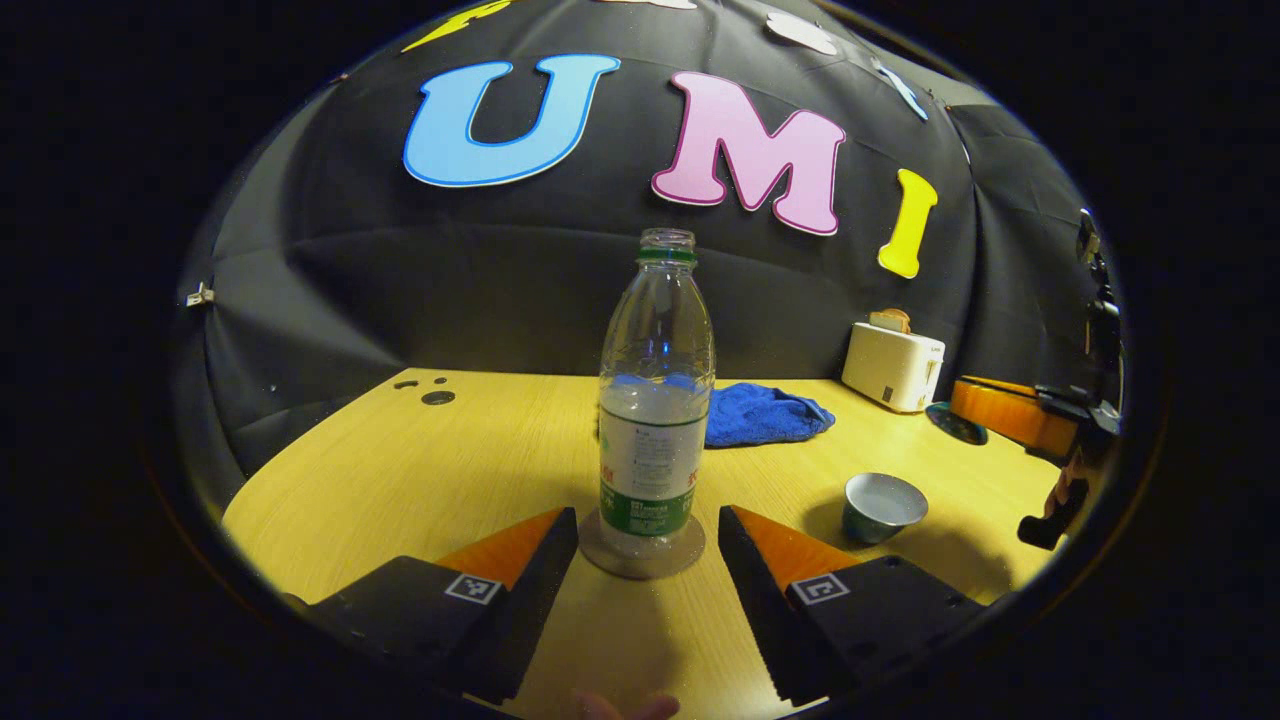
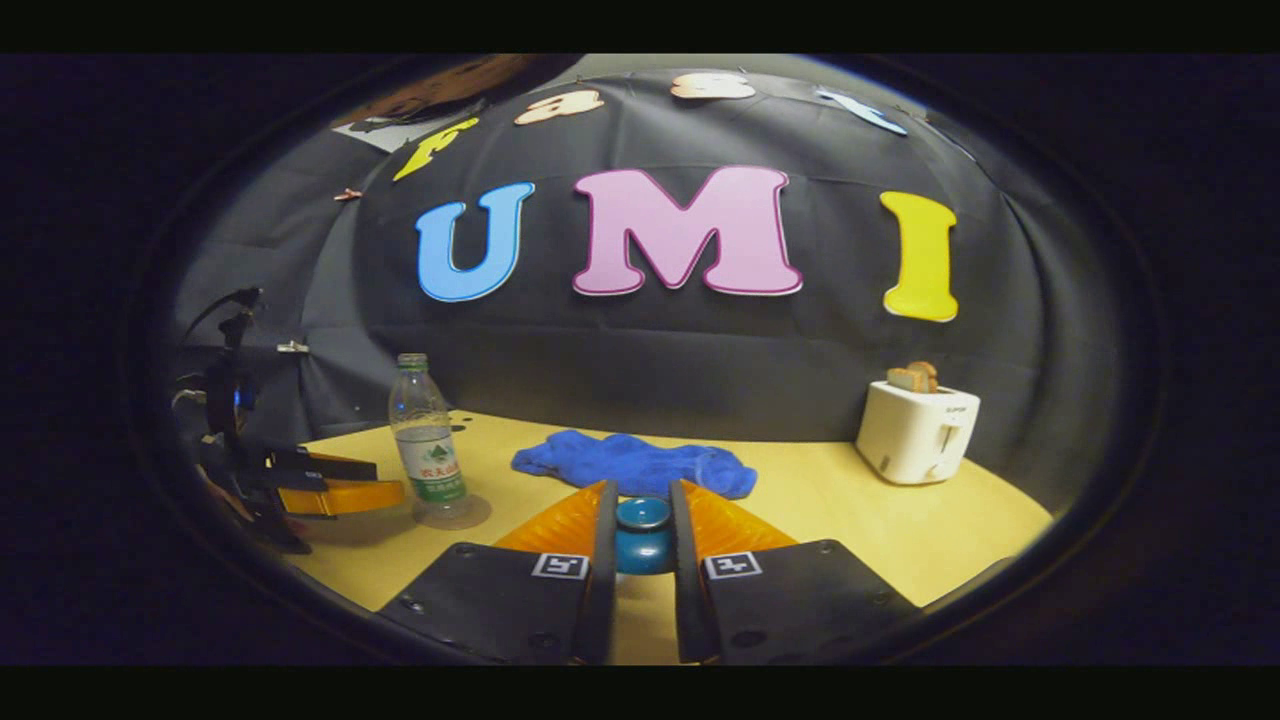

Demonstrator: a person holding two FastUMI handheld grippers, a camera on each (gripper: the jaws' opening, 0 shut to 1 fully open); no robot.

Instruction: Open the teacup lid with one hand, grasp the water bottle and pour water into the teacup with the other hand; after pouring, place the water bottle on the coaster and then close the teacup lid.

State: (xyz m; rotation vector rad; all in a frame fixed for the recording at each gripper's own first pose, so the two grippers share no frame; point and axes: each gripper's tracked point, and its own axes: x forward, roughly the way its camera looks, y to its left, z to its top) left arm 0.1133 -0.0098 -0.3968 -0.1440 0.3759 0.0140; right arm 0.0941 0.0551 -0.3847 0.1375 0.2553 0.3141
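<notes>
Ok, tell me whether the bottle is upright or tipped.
Upright: the bottle stands uncapped on the coaster, between the open left tool's fingers.

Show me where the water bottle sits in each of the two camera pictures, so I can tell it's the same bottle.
Left gripper view: the water bottle stands upright on a round coaster at the centre, between the open left tongs.
Right gripper view: the same bottle stands at the left, beside the left tongs.
Shared landmark: the blue cloth lies on the table behind it in both.

left gripper (image 1: 648,545) spread wide, right gripper (image 2: 643,535) clamped
</notes>
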